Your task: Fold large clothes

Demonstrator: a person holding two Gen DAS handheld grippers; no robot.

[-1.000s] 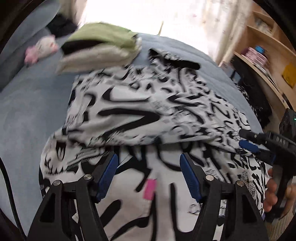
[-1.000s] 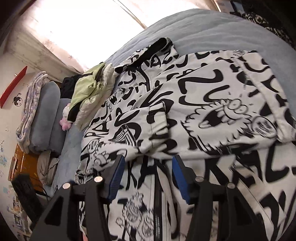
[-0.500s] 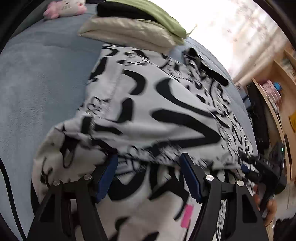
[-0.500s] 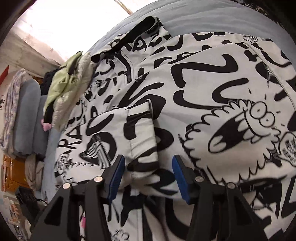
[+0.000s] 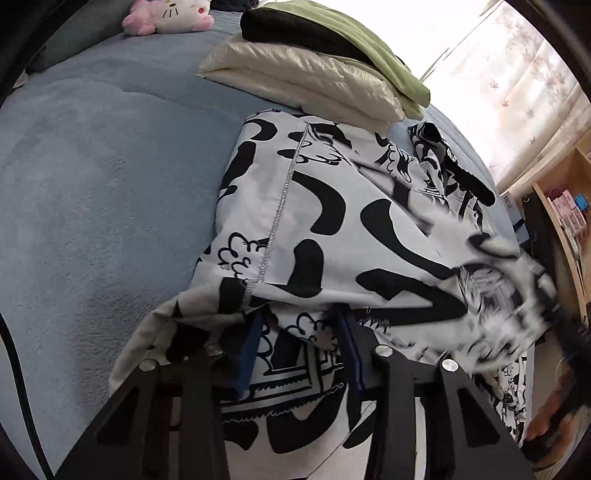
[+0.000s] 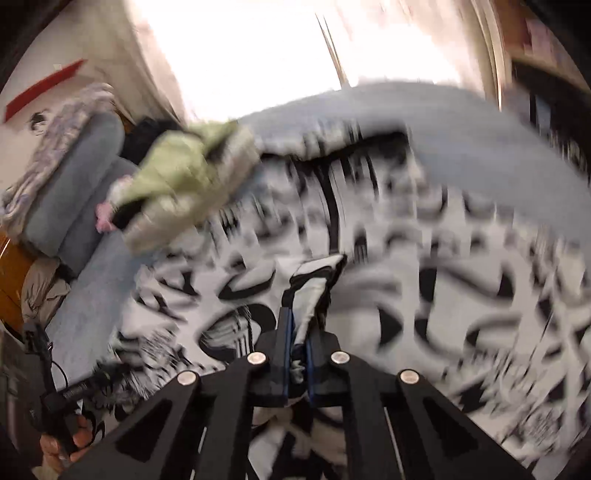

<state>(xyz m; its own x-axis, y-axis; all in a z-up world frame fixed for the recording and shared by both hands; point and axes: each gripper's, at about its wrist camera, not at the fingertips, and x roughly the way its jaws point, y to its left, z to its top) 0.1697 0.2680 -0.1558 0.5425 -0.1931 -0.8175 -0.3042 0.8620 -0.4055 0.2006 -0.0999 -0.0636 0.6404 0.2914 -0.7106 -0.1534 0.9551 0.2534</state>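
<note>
A large black-and-white printed jacket point(image 5: 332, 221) lies spread on the blue-grey bed point(image 5: 92, 184). My left gripper point(image 5: 299, 332) sits at its near left edge. The folded hem drapes over the blue pads point(image 5: 247, 350) and a layer of cloth lies between the jaws, which are closing with a gap still showing. My right gripper point(image 6: 299, 350) is shut on a pinched fold of the jacket point(image 6: 314, 288) that sticks up from its pads. That view is blurred by motion. The right gripper also shows as a blur at the left wrist view's right edge point(image 5: 569, 332).
A folded stack of cream and green clothes point(image 5: 314, 74) lies just beyond the jacket, with a pink plush toy point(image 5: 166, 16) behind it. A wooden shelf point(image 5: 569, 206) stands beside the bed on the right. Grey pillows point(image 6: 74, 192) rest at the bed's far left.
The right gripper went from open over the jacket to shut on a fold and is swinging with it. The left gripper slid to the jacket's left edge and its jaws narrowed around the hem.
</note>
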